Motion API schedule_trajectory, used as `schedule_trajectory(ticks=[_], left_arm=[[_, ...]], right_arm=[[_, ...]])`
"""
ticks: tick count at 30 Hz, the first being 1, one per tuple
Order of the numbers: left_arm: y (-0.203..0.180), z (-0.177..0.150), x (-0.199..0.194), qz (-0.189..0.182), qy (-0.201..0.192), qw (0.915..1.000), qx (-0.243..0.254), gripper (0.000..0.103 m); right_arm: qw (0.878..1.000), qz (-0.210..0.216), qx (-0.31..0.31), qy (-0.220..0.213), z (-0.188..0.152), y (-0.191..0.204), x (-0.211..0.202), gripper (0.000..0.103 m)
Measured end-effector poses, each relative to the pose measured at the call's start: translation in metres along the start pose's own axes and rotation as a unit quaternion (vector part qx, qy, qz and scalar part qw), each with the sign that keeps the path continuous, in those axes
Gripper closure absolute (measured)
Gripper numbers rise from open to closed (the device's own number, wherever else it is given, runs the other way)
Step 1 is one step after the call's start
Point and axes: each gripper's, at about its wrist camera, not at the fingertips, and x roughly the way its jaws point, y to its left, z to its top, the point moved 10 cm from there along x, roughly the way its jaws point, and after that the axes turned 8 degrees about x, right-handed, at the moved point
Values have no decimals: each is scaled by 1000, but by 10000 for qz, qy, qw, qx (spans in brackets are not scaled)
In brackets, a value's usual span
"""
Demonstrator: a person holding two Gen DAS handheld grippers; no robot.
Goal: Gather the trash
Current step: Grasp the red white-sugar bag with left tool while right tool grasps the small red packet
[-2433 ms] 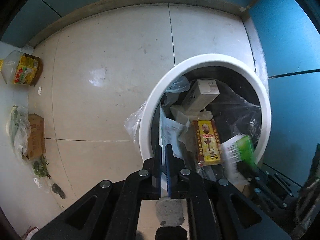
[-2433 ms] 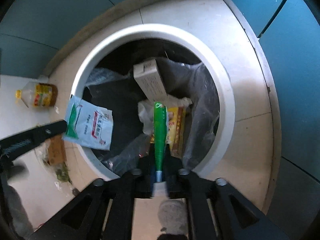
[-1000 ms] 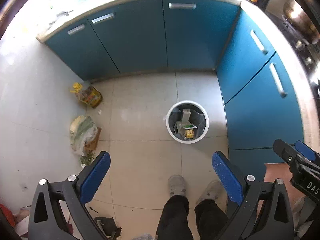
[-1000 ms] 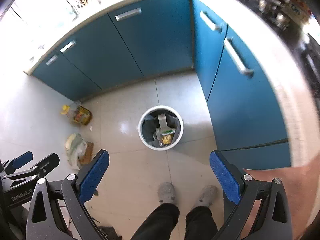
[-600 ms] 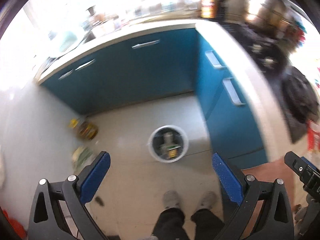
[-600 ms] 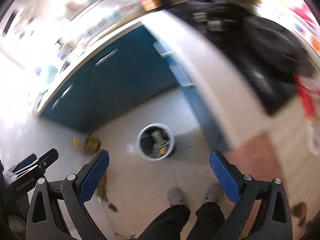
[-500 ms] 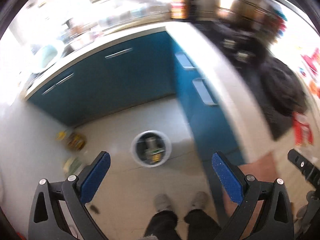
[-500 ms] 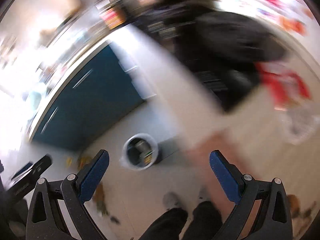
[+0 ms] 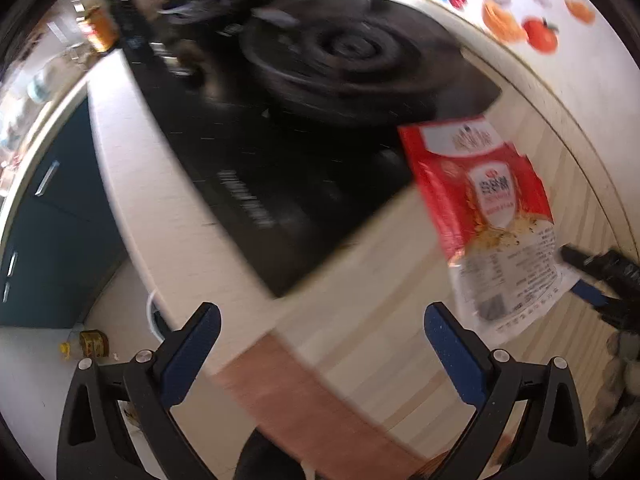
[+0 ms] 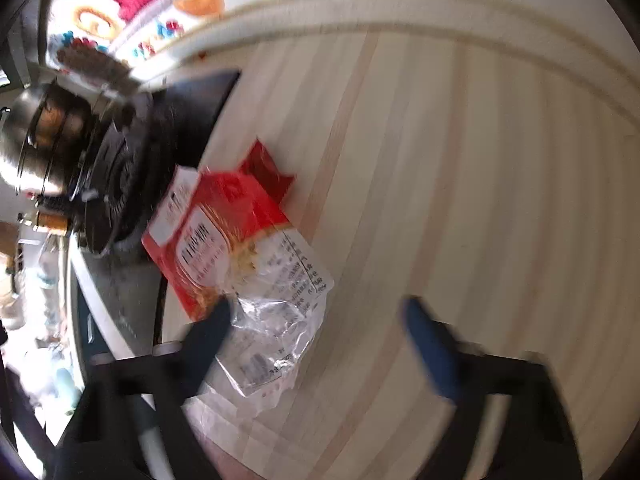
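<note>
A red and clear plastic food bag (image 9: 492, 216) lies on the pale wooden counter (image 9: 372, 320), partly over the black stove edge. It also shows in the right wrist view (image 10: 248, 260). My left gripper (image 9: 320, 340) is open and empty, above the counter left of the bag. My right gripper (image 10: 316, 320) is open just over the bag's clear end, its left finger (image 10: 208, 332) at the bag's edge; it shows as dark fingers in the left wrist view (image 9: 600, 280). The white bin rim (image 9: 152, 316) peeks out on the floor below.
A black stove top (image 9: 280, 152) with a dark pan (image 9: 340, 56) fills the counter's left part. A steel pot (image 10: 40, 136) stands beyond it. Blue cabinets (image 9: 48, 216) and an oil bottle (image 9: 86, 348) on the floor are at far left. A tiled wall with stickers (image 10: 120, 0) backs the counter.
Both grippers have swung up from the floor and bin to the counter beside the stove. The right gripper has come down close over the red bag. Both stay open.
</note>
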Motion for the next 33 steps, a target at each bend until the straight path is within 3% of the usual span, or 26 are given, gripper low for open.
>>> schedule_trajectory(ticks=[2, 4, 9, 14, 22, 23, 25, 26, 27, 30, 33], left_arm=[[-13, 4, 8, -103, 96, 9999, -11, 0], [-23, 7, 14, -242, 155, 9996, -47, 0], [-44, 18, 26, -915, 247, 9950, -328, 0], [-68, 30, 37, -1395, 310, 9886, -466, 0], [-99, 45, 58, -1457, 432, 9880, -279, 3], [-104, 47, 61, -1483, 438, 9877, -237, 13], [-113, 53, 63, -1359, 370, 9900, -71, 20], [-118, 56, 62, -1276, 325, 9913, 87, 33], [-122, 57, 61, -1196, 283, 9921, 235, 58], [-133, 61, 55, -1081, 167, 9928, 489, 85], [-135, 63, 41, -1037, -4, 9931, 552, 94]], right_arm=[[9998, 24, -80, 186, -5, -4, 15, 73], [9994, 199, -128, 242, -7, -5, 23, 91], [9933, 988, 473, 375, -9, -17, 27, 94], [9785, 1617, 1021, 776, -12, -30, 36, 95], [9732, 1832, 950, 1020, -17, -23, 43, 96], [9729, 1845, 935, 1037, -18, -24, 42, 96], [9723, 1869, 917, 1066, -18, -25, 41, 96], [9723, 1872, 903, 1073, -18, -27, 39, 96], [9721, 1881, 898, 1075, -18, -27, 40, 96], [9749, 1803, 773, 1052, -20, -25, 38, 96], [9812, 1609, 439, 970, -22, -17, 33, 94]])
